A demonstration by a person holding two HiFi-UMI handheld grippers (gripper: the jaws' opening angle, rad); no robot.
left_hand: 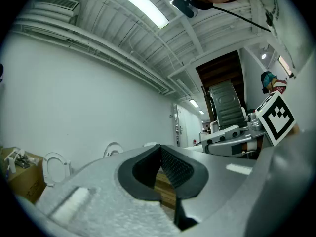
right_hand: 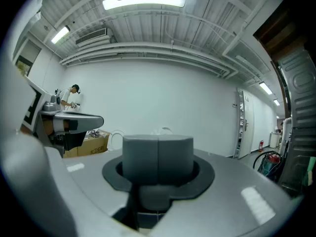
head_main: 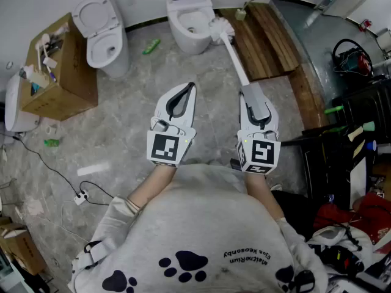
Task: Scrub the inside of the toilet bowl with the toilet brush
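Observation:
The white toilet [head_main: 183,36] stands open at the top middle of the head view. A toilet brush [head_main: 235,57] has its white bristle head lying at the bowl's right rim, and its shaft slants down to a grey handle. My right gripper [head_main: 249,93] is shut on that handle, which shows as a grey block [right_hand: 158,157] between the jaws of my right gripper [right_hand: 158,138] in the right gripper view. My left gripper [head_main: 191,88] hovers over the floor to the left, shut with its tips touching and nothing held. In its own view the left gripper [left_hand: 160,148] points toward the white wall.
A second toilet [head_main: 105,41] with its seat up stands at the left, beside a cardboard box [head_main: 67,81] of supplies. A wooden platform [head_main: 272,41] runs along the right of the toilet. A green item [head_main: 151,46] and a power strip [head_main: 80,197] with its cable lie on the floor.

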